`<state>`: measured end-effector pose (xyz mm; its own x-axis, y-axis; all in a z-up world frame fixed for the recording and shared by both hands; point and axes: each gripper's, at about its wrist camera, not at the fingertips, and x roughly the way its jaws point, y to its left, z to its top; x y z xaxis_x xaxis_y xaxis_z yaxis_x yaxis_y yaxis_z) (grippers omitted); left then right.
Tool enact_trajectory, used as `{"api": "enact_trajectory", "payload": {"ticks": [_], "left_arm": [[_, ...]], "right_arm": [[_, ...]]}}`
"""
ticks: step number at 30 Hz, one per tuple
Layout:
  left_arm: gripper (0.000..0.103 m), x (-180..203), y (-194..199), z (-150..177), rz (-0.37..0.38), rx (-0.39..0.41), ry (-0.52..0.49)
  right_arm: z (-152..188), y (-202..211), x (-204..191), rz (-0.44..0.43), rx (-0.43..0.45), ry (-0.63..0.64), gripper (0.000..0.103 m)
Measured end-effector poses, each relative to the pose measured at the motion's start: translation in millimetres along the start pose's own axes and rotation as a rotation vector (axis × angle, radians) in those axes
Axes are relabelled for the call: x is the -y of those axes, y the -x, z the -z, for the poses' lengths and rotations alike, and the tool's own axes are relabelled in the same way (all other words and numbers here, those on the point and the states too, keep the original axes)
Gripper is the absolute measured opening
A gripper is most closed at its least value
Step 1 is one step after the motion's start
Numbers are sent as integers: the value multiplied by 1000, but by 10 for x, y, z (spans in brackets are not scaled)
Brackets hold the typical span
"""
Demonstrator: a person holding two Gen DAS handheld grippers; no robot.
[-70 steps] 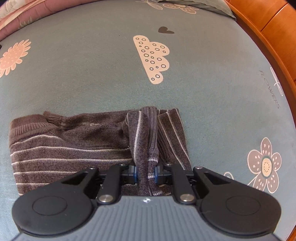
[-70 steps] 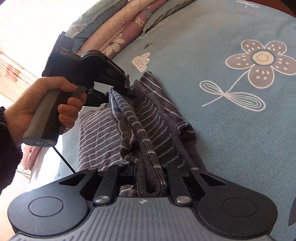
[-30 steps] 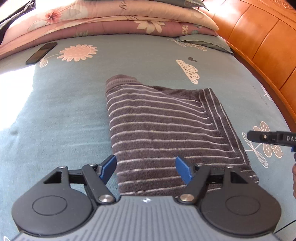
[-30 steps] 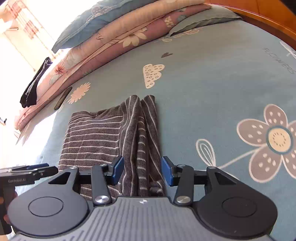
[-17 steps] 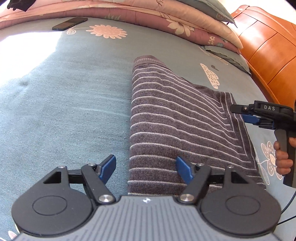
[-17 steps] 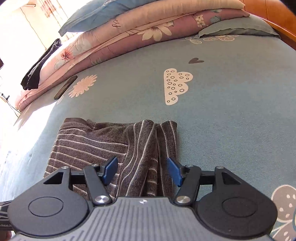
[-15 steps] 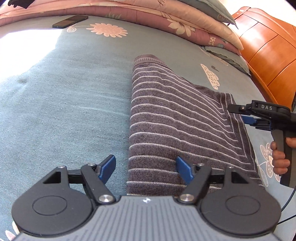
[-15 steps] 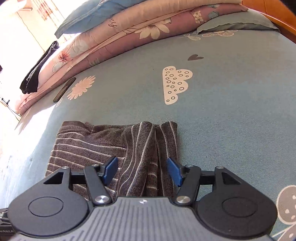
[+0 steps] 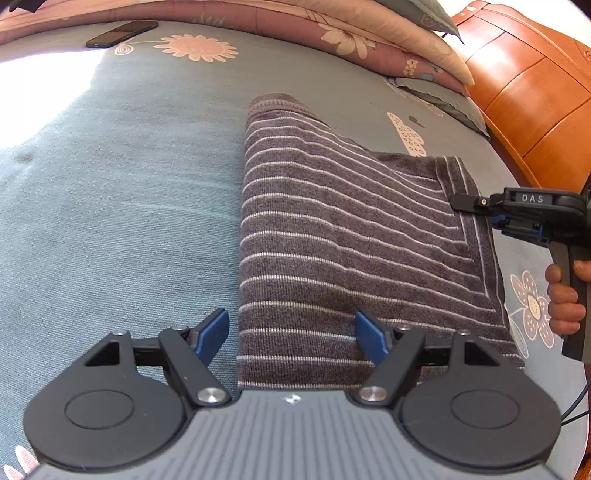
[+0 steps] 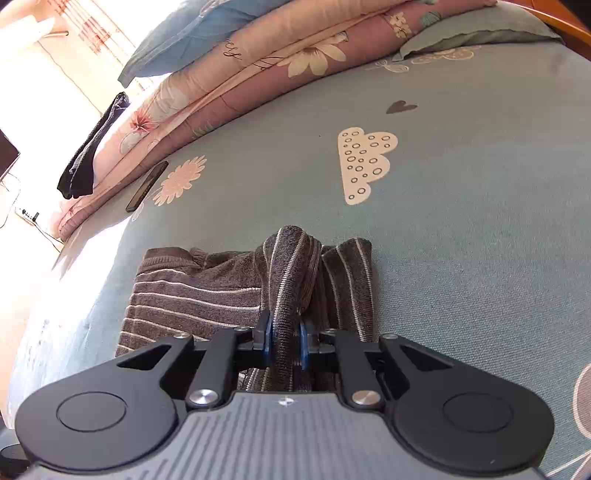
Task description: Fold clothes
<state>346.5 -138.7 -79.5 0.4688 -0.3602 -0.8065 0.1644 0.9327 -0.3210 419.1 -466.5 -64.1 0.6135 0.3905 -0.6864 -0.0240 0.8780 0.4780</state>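
Observation:
A dark grey sweater (image 9: 332,229) with thin white stripes lies folded into a rectangle on the teal bed sheet (image 9: 129,184). My left gripper (image 9: 291,325) is open just above its near left corner, one blue pad off the cloth and one over it. In the right wrist view my right gripper (image 10: 286,332) is closing, and its blue pads pinch a raised fold of the sweater (image 10: 291,266) at the right-hand edge. In the left wrist view the right gripper (image 9: 480,206) shows at that edge, with a hand (image 9: 565,291) on its grip.
A black phone (image 9: 122,33) lies on the sheet at the far side. Stacked floral quilts (image 9: 332,33) and a pillow (image 9: 443,99) line the head of the bed. An orange wooden headboard (image 9: 535,110) stands at the right. A dark garment (image 10: 92,147) hangs over the quilts.
Both grippers let go of the sweater and pulled back. Since half a second ago the right jaws have shut on a fold at its edge, bunching it up. The left gripper stays open.

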Motion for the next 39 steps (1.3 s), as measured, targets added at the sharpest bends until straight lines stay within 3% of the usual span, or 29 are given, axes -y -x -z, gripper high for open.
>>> {"api": "enact_trajectory", "payload": {"ticks": [4, 8, 11, 12, 14, 18, 19, 21, 22, 27, 31, 32, 35, 39], "left_arm": [[75, 81, 44, -35, 14, -3, -11], [79, 149, -13, -32, 7, -22, -33], [80, 190, -68, -12, -6, -47, -60], [80, 196, -76, -1, -9, -52, -72], [80, 194, -89, 17, -13, -65, -94], [80, 113, -41, 47, 12, -77, -64], [80, 104, -24, 62, 13, -78, -60], [80, 85, 12, 92, 14, -81, -52], [80, 76, 30, 107, 15, -82, -49], [80, 105, 75, 159, 3, -83, -54], [80, 111, 119, 184, 4, -72, -54], [80, 110, 128, 189, 3, -69, -53], [80, 111, 143, 212, -1, -69, -54], [80, 154, 136, 257, -15, -73, -73]], "right_arm": [[-95, 157, -162, 6, 38, 29, 15], [-187, 13, -82, 54, -2, 17, 16], [-91, -188, 100, 87, -46, -42, 18], [-49, -244, 170, 89, -60, -70, 24], [-34, -212, 243, 63, -54, -126, 24], [-39, 194, 213, 68, 11, -130, 28], [-6, 333, 225, 55, 23, -148, 31], [116, 558, 248, 45, 29, -175, 48], [220, 672, 244, 56, 22, -177, 49], [834, 1026, 155, 105, -45, -179, 49], [1261, 1151, -40, 88, -69, -93, 47], [1326, 1165, -74, 99, -68, -71, 44], [1471, 1203, -186, 143, -58, 18, 20], [1516, 1205, -401, 181, -48, 223, 19]]}}
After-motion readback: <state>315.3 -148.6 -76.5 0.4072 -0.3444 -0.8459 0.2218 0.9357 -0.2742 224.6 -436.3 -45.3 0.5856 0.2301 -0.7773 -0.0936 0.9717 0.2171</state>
